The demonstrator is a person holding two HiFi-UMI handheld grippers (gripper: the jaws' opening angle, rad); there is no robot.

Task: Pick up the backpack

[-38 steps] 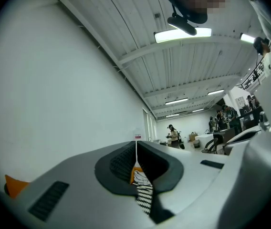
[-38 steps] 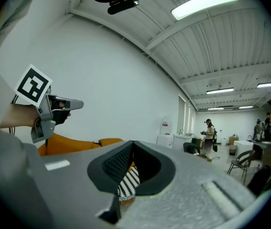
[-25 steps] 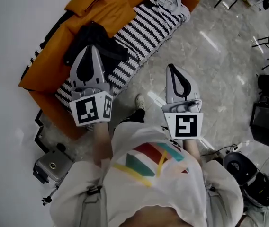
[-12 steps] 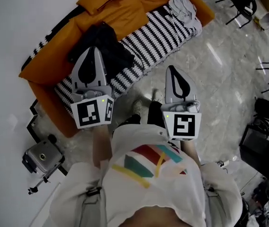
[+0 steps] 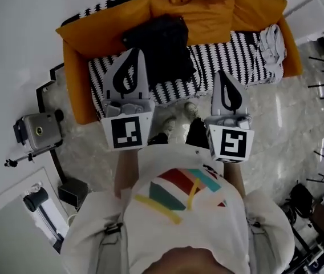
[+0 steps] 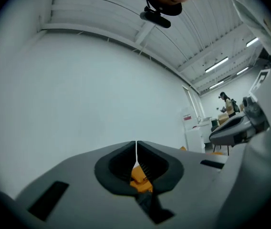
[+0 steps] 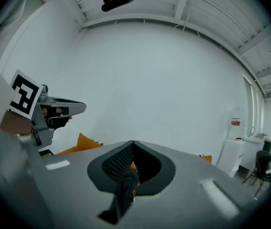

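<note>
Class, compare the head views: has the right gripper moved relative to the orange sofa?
Yes. The right gripper was over bare floor in front of the sofa; now its tip overlaps the sofa's striped seat edge, so it has moved toward the sofa.

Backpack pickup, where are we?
Done: only the approach; the person faces the sofa. In hand: nothing; left gripper and right gripper are both shut and empty. Left: open a gripper, reach the black backpack lying on the striped cover, grip it and lift.
</note>
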